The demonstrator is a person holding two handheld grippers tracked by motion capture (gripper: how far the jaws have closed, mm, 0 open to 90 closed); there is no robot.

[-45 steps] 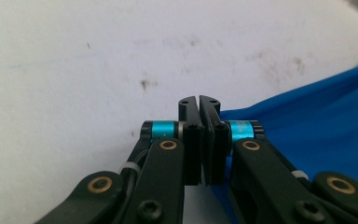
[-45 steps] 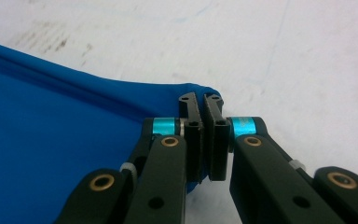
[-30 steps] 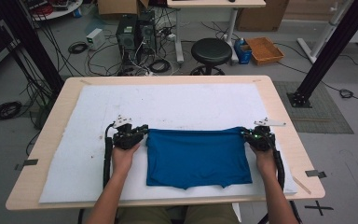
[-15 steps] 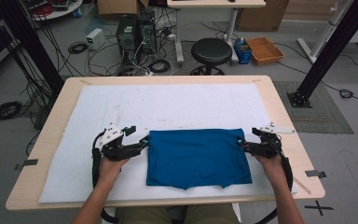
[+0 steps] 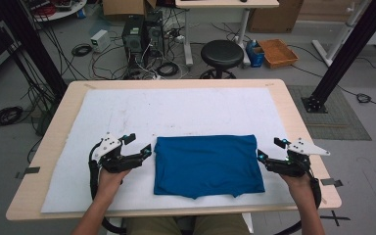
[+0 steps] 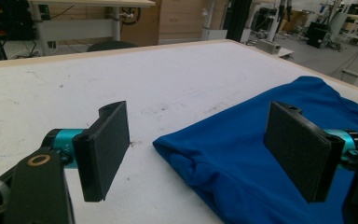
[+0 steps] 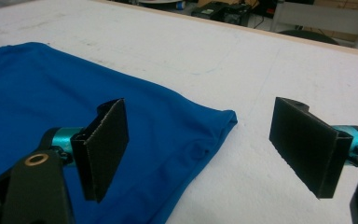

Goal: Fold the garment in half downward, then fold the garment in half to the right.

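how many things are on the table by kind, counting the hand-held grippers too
blue folded cloth: 1
white mat covering the table: 1
hand-held grippers, left hand-held gripper and right hand-held gripper, both open and empty beside the cloth: 2
total: 4
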